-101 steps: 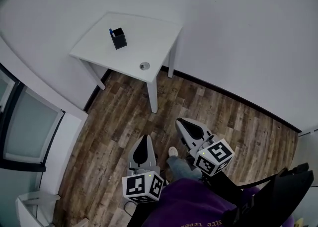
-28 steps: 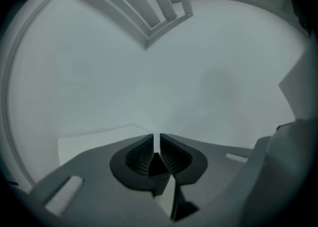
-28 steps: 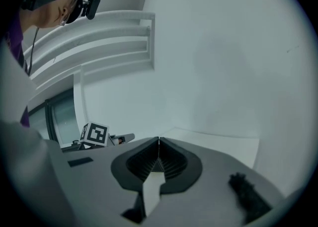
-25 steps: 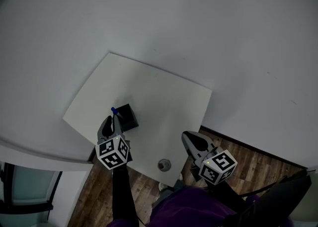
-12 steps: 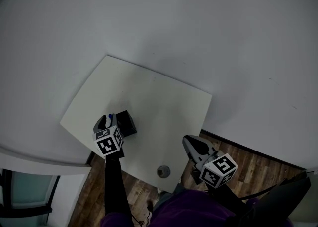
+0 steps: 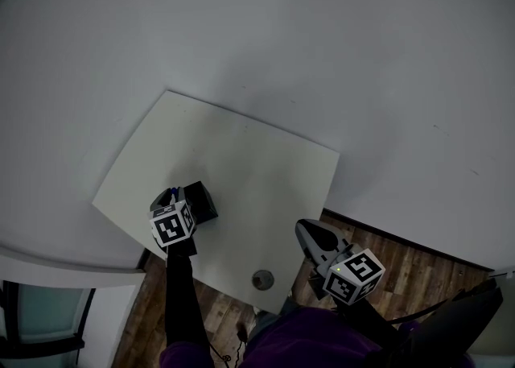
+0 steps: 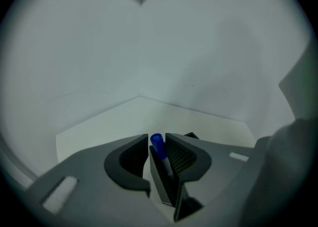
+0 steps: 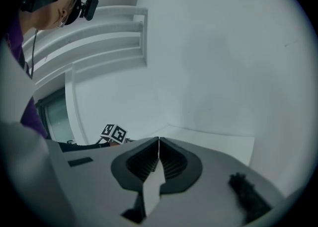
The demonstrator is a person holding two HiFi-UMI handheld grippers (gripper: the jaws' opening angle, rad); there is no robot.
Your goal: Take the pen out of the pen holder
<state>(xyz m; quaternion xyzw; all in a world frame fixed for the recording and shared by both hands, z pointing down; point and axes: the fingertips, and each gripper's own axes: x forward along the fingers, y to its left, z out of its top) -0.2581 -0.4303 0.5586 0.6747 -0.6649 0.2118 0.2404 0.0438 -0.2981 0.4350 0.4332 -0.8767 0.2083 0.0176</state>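
A black square pen holder [image 6: 203, 204] stands near the front left of the white table [image 6: 241, 157]. A blue-capped pen [image 7: 156, 142] sticks up out of the holder [image 7: 161, 184]. My left gripper [image 6: 169, 196] tilts down over the holder's left side. In the left gripper view its jaws [image 7: 157, 139] stand either side of the pen's cap and are closing, with a sliver of gap left. My right gripper [image 6: 310, 233] hovers by the table's front right corner. Its jaws [image 8: 158, 142] are shut, with nothing between them.
A round metal grommet [image 6: 262, 279] sits in the table near its front edge. Wood floor [image 6: 402, 266] shows to the right of the table. White walls stand behind the table, and a window frame [image 6: 48, 318] is at lower left. The left gripper's marker cube [image 8: 114, 132] shows in the right gripper view.
The person has walked up to the table. Over the last second the left gripper has sunk down and left over the holder, bringing the pen between its jaws. The right gripper has stayed put.
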